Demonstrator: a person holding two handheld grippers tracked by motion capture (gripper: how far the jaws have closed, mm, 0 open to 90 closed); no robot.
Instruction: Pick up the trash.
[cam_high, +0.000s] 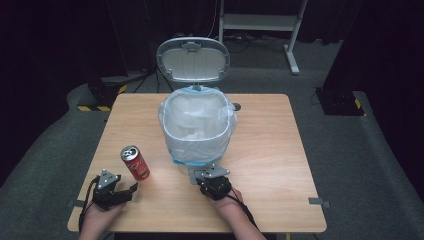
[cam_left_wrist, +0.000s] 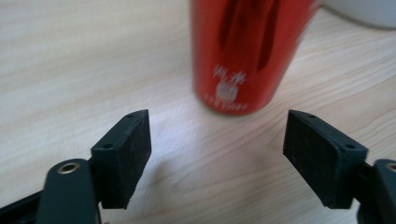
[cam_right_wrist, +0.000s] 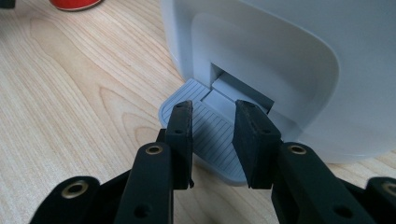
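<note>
Left claw (cam_high: 134, 187) at 7 o'clock on the wooden surface (cam_high: 270, 165), jaws spread wide, nothing between them. In the left gripper view the claw (cam_left_wrist: 217, 158) points at the red can (cam_left_wrist: 247, 51), which stands just ahead of the pads (cam_left_wrist: 128, 154), apart from them, surface bare in between. Can (cam_high: 135, 163) is tilted-looking from above, silver top up, at 8 o'clock from the bin, near it but not touching.

Bin (cam_high: 197, 127) sits mid-surface, lined with a clear bag (cam_high: 170, 117), lid (cam_high: 193, 60) standing open at 12 o'clock. Bin body blocks the way between the can and the right side.

Right claw (cam_high: 199, 176) at 6 o'clock, right against the bin's foot. In the right gripper view the claw (cam_right_wrist: 212, 135) is narrow, jaws over the grey ribbed pedal (cam_right_wrist: 210, 140); cannot tell if the pads press it. Can base (cam_right_wrist: 74, 3) shows at 11 o'clock there.

Beyond the surface: grey floor, a white frame (cam_high: 260, 22) at 12 o'clock.
</note>
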